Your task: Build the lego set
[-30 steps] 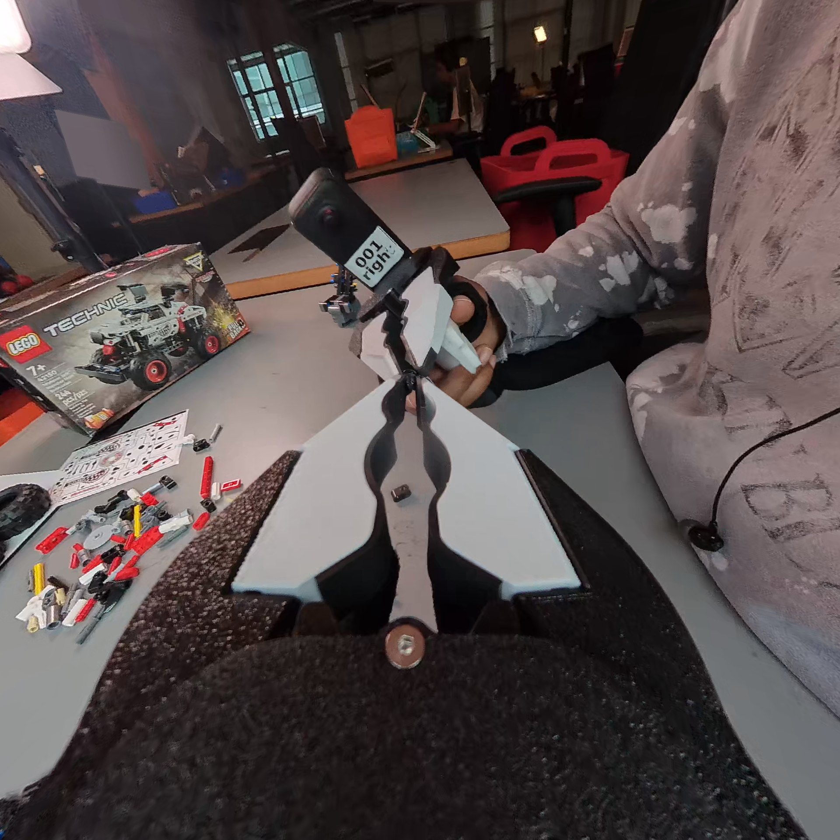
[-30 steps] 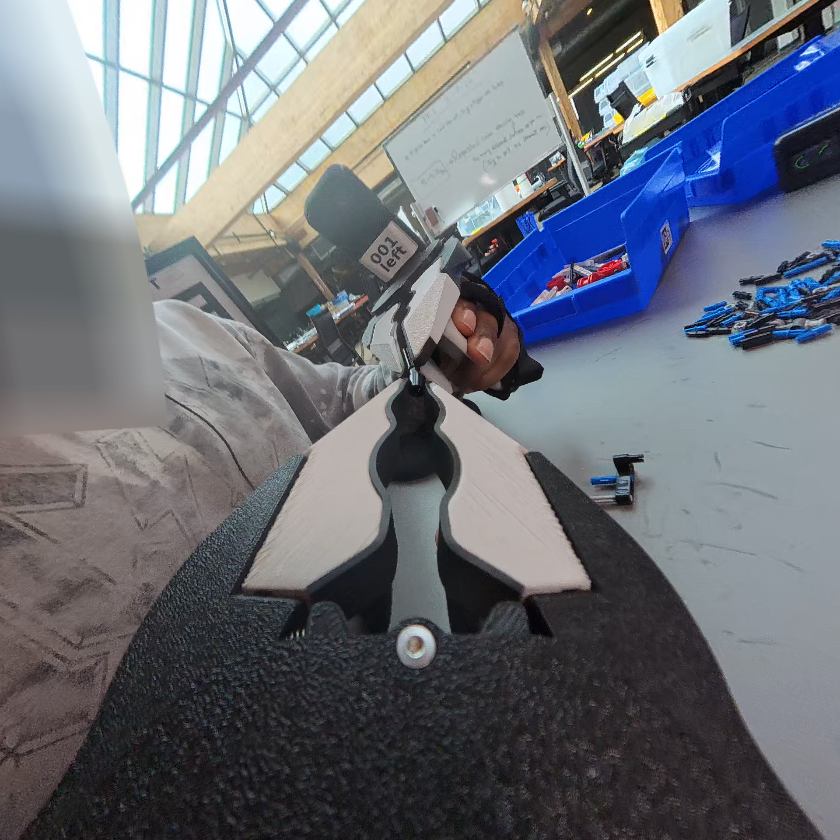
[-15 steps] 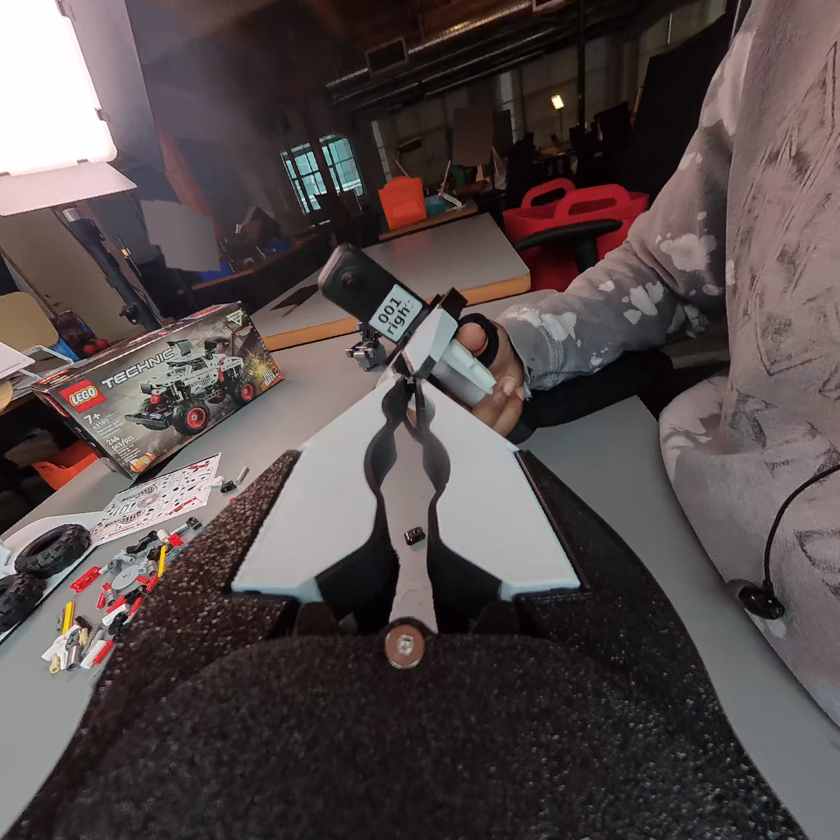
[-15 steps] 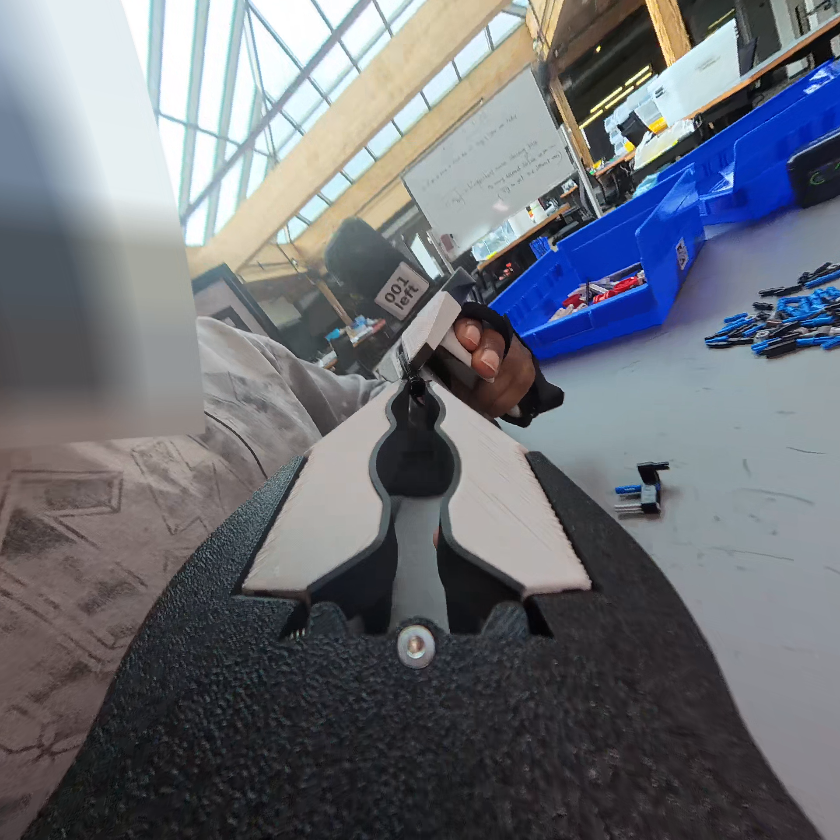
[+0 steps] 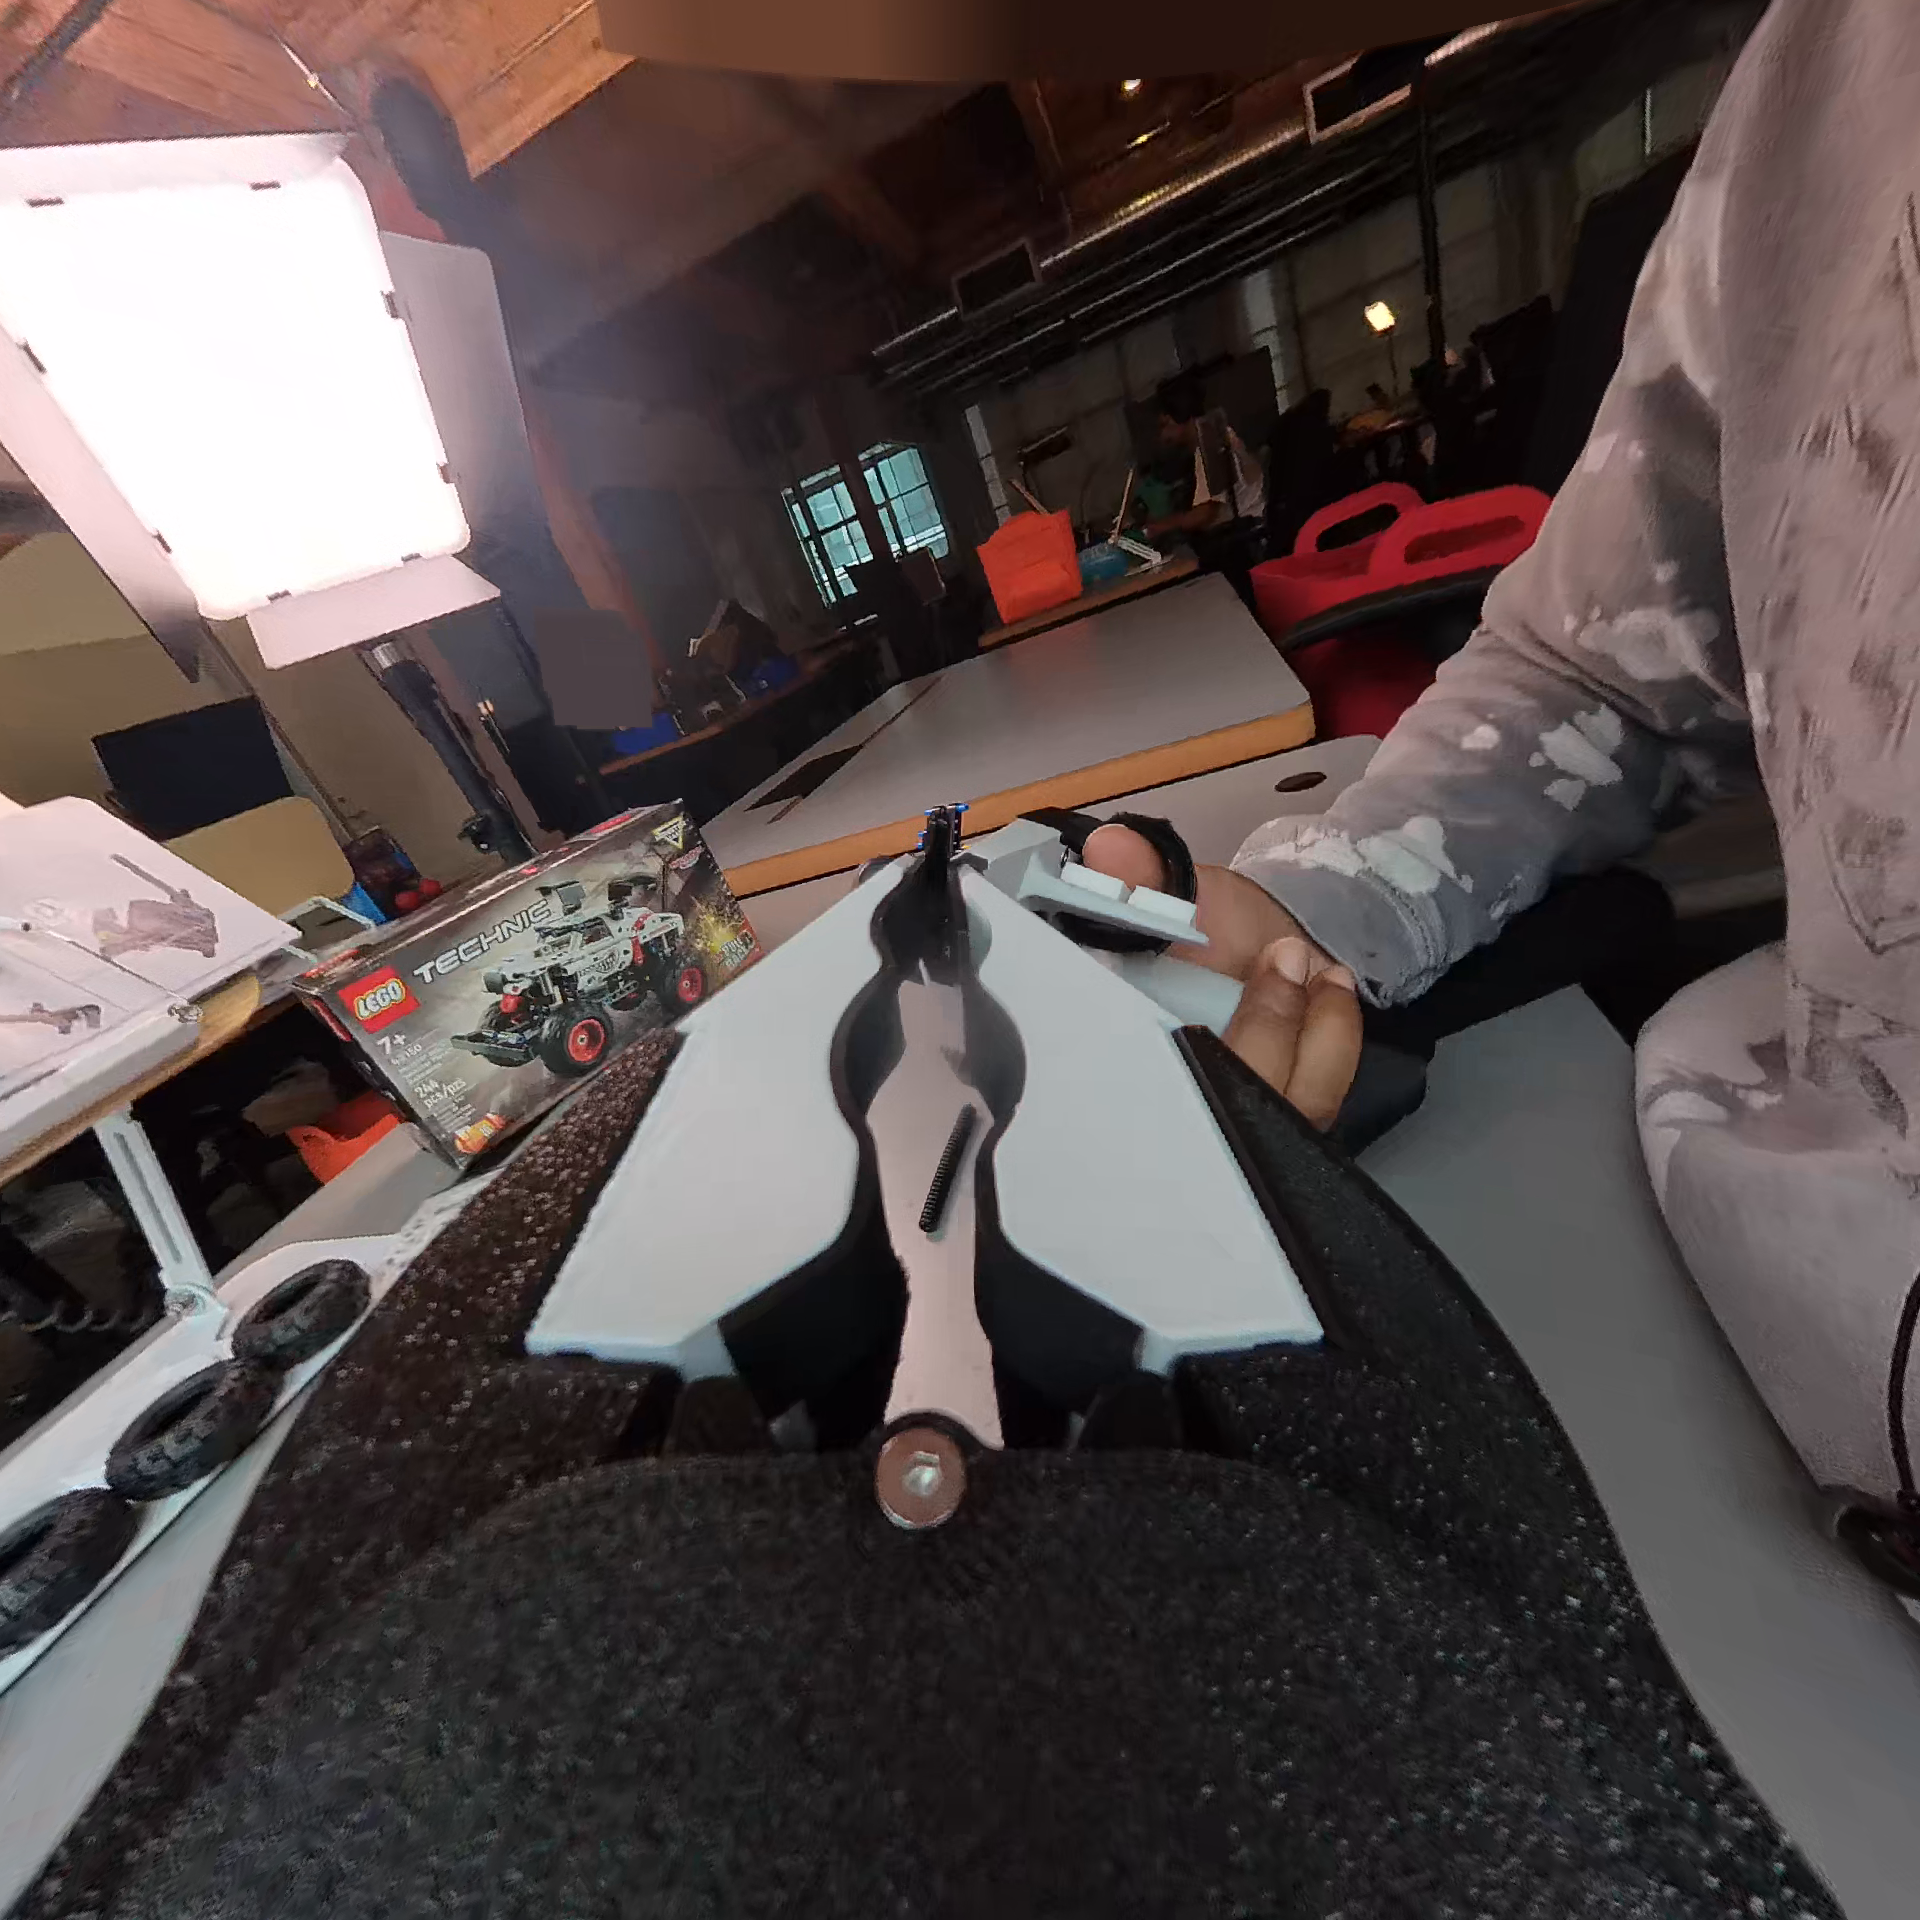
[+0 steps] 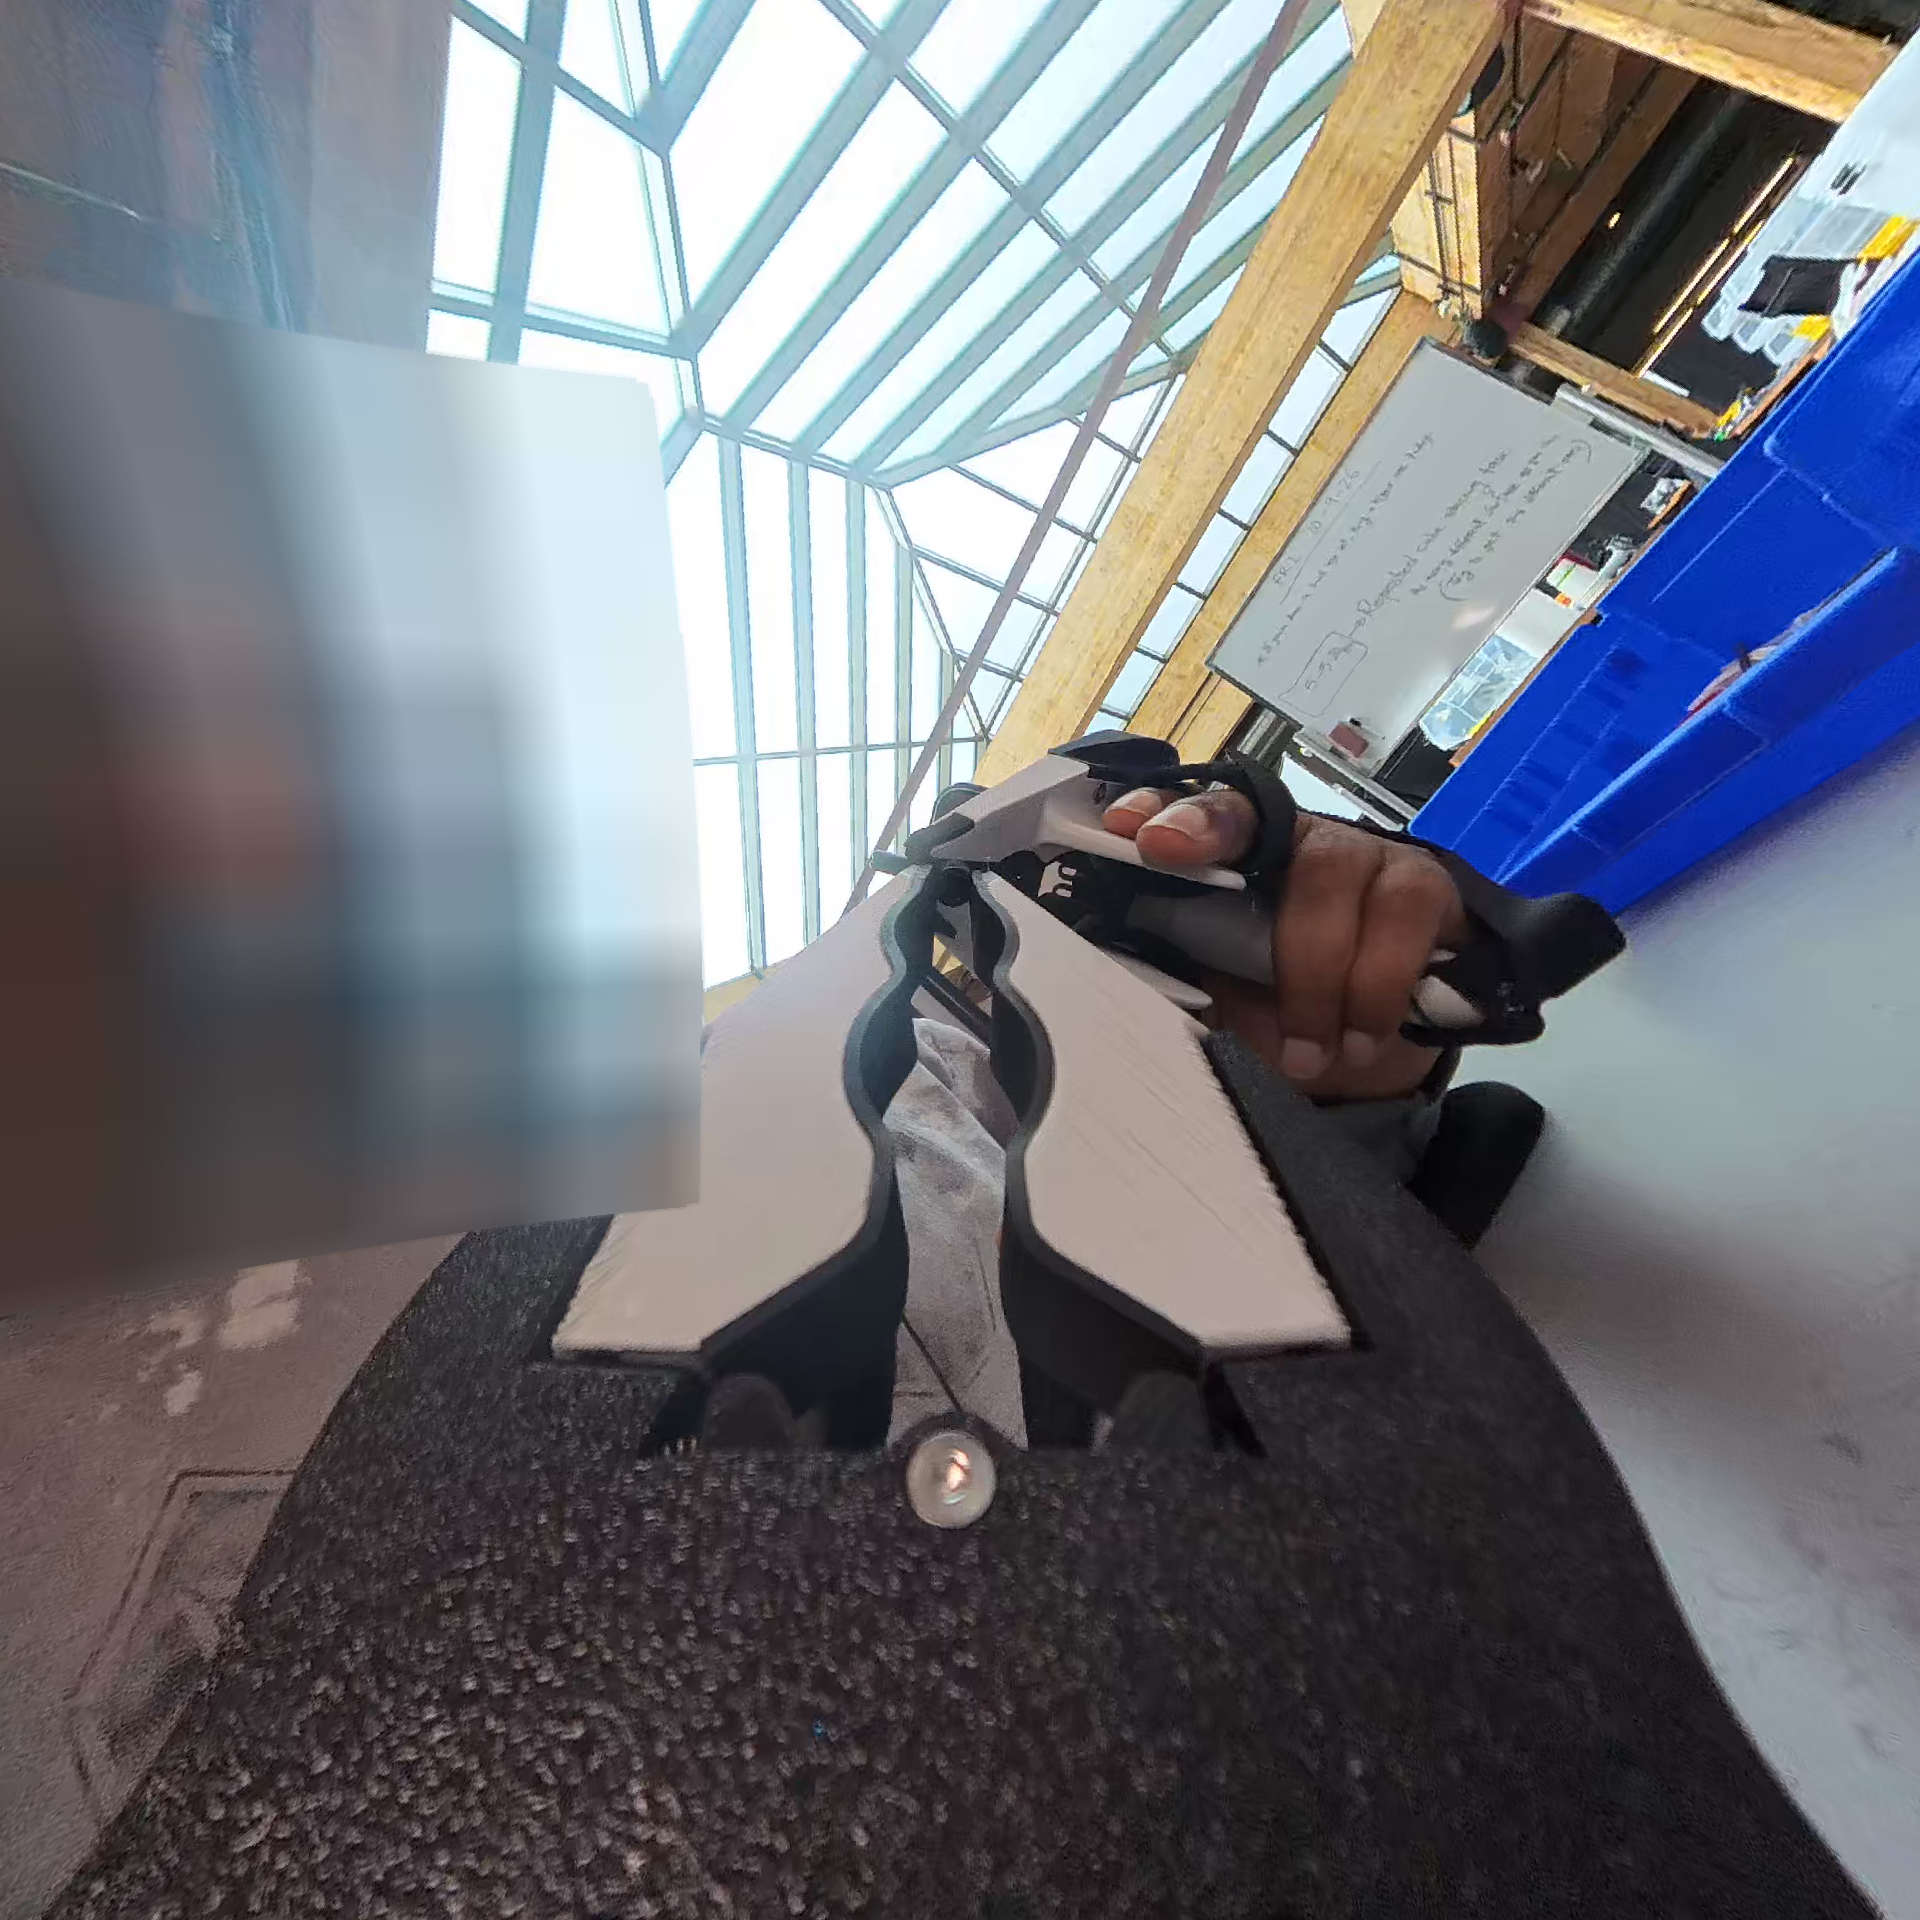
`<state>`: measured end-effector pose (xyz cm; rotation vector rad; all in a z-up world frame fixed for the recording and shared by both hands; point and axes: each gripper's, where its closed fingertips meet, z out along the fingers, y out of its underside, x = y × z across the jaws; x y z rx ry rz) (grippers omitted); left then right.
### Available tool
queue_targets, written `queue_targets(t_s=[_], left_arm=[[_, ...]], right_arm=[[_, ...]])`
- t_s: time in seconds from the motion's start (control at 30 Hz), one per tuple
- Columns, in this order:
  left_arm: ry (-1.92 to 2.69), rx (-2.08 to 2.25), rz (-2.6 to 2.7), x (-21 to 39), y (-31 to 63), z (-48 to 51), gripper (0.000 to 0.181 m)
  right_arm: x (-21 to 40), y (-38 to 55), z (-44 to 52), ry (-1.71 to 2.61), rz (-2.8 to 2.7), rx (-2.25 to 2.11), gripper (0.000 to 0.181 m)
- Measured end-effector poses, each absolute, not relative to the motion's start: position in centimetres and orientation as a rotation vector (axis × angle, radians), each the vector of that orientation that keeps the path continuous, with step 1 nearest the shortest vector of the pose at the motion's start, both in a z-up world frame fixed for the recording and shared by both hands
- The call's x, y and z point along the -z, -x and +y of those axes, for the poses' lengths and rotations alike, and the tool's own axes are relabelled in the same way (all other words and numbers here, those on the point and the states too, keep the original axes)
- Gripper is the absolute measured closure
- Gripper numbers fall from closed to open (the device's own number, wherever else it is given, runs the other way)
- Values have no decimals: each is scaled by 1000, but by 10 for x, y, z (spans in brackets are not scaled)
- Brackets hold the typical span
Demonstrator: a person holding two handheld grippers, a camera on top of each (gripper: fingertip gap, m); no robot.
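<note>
My left gripper [image 5: 940, 862] is shut on a small black lego part with blue pins [image 5: 940, 828] that sticks up from its tips. My right gripper [image 6: 945, 888] meets it tip to tip. Its jaws are nearly closed on a small dark part [image 6: 948, 883] that is hard to make out. In the left wrist view the right gripper's white body [image 5: 1107, 904] and the hand holding it sit just behind my left tips. In the right wrist view the left gripper's body [image 6: 1023, 816] and its hand show beyond my right tips. A black axle [image 5: 948, 1169] lies on the grey table below.
The lego box [image 5: 530, 966] stands at the left, with an open instruction booklet [image 5: 104, 935] on a stand beyond it. Three black tyres [image 5: 301, 1314] lie in a row at the left table edge. Blue bins [image 6: 1714, 707] stand at the right. The person's grey sleeve [image 5: 1507, 748] is close by. The tips of both grippers are at nearly the same place.
Both grippers have stayed tip to tip but tilted and rolled upward. The right view now faces the skylight. The left view now shows the tyres and an axle instead of the loose parts.
</note>
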<state>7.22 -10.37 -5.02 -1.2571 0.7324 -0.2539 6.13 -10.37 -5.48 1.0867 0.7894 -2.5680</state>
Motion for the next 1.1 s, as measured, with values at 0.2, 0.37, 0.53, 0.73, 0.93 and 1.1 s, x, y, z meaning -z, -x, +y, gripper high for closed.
queue_targets(t_s=[0.2,0.37,0.53,0.73,0.93,1.1], left_arm=[[1309,512,556,49,-58,-96,177],[1289,792,369,42,-47,-92,177],[1225,1083,133,35,-38,-85,178],[1094,1441,-167,30,-33,-74,179],[1031,1567,-228,25,-39,-76,179],[1025,1583,-217,22,-41,-79,179]], right_arm=[[51,-53,-91,-1195,1021,2718,176],[53,-54,-82,-1328,1281,2780,175],[50,-48,-74,-1488,1467,2910,176],[33,-44,-77,-1649,2029,3108,175],[29,-43,-79,-1720,2440,3084,175],[26,-44,-80,-1706,2467,3099,175]])
